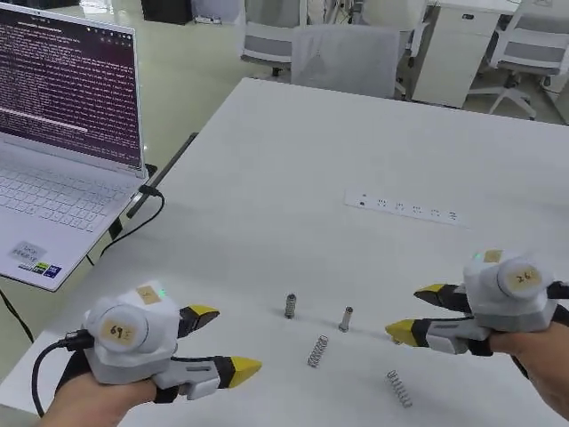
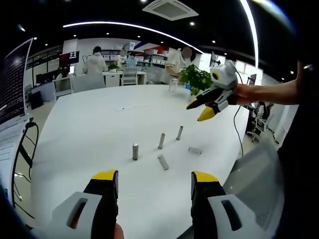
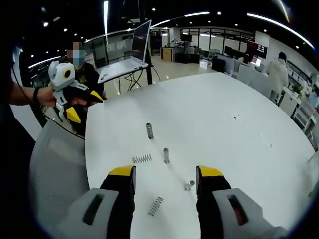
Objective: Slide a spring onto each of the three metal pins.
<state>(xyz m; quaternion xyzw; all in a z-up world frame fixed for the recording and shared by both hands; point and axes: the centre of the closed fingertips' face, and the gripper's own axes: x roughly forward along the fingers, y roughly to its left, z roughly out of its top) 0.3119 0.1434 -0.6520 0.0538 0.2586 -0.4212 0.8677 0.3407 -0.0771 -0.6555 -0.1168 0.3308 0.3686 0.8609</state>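
Nearest, the left gripper (image 1: 229, 340) and right gripper (image 1: 411, 311) are held over the white table (image 1: 267, 160), both with jaws apart and empty. Between them lie a loose spring (image 1: 317, 350) and a second spring (image 1: 399, 389). Just past those stand a spring-clad pin (image 1: 290, 306), a bare pin (image 1: 346, 318) and a third pin (image 3: 189, 185) beside the right gripper's tip. Farther off, an open laptop (image 1: 62, 116)
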